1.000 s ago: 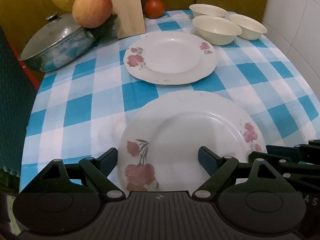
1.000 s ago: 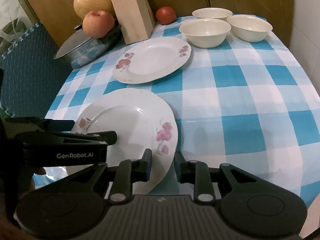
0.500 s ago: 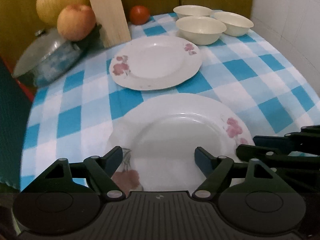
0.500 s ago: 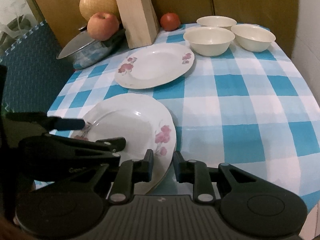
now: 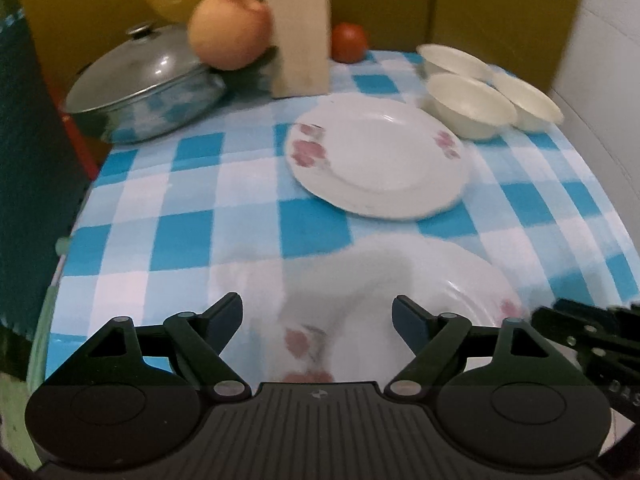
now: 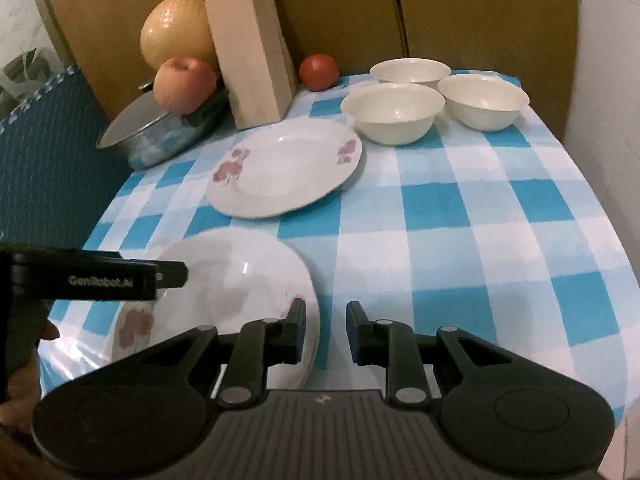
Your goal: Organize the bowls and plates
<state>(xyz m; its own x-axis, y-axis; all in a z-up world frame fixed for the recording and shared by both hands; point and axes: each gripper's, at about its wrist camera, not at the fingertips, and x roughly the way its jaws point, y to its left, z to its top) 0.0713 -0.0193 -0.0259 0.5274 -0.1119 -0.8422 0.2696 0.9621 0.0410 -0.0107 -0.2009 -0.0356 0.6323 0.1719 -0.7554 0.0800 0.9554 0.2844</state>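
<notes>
Two white plates with pink flowers lie on the blue checked tablecloth. The near plate (image 5: pixel 440 280) (image 6: pixel 240 280) is at the front left, the far plate (image 5: pixel 380 156) (image 6: pixel 284 164) behind it. Three cream bowls (image 6: pixel 394 110) (image 6: pixel 410 70) (image 6: pixel 482 98) stand at the back right. My left gripper (image 5: pixel 318 312) (image 6: pixel 176 274) hovers over the near plate's left part, its jaws wide and opening, nothing between them. My right gripper (image 6: pixel 326 312) (image 5: pixel 560 316) sits at that plate's right rim, jaws narrowly apart. The rim lies beside the left finger, and the pads do not press on it.
A lidded steel pot (image 6: pixel 160 132) with an apple (image 6: pixel 184 84) on it, a netted yellow melon (image 6: pixel 176 36), a wooden knife block (image 6: pixel 256 56) and a tomato (image 6: pixel 319 72) crowd the back left. A teal mat (image 6: pixel 44 160) borders the left; a white wall closes the right.
My left gripper has drifted left and up off the near plate's middle; the plate now sits lower right in its view. The right gripper stays at the rim, angled slightly higher.
</notes>
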